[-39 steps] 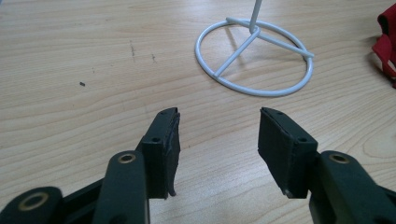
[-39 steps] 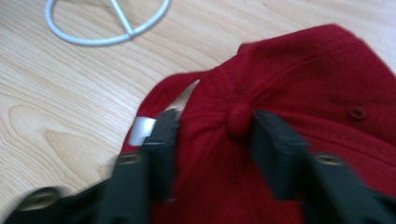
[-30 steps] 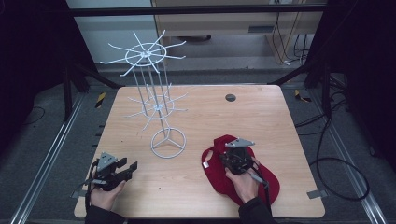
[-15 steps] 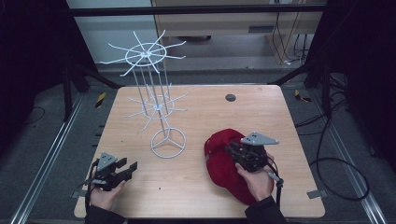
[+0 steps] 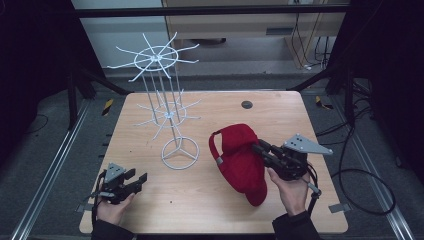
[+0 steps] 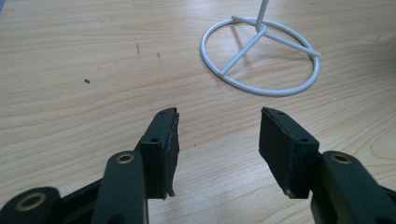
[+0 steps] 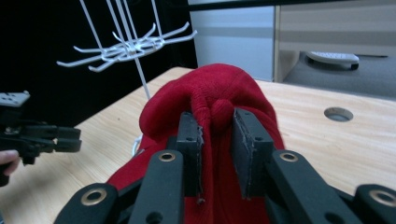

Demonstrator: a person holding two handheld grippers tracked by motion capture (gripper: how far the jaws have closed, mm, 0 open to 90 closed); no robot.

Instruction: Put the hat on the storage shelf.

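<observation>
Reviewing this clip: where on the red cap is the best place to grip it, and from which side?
Grip the red cap at a pinched fold of its soft crown, from the person's right, as the right gripper does; likely safer than the thin back strap.

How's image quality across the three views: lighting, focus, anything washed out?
High view: table evenly lit, surroundings nearly black, soft and low in detail; thin white rack still readable. Left gripper view: sharp wood grain, jaws crisp, no glare. Right gripper view: red cap and jaws in focus, background a little soft, left side falls to black behind the rack.
</observation>
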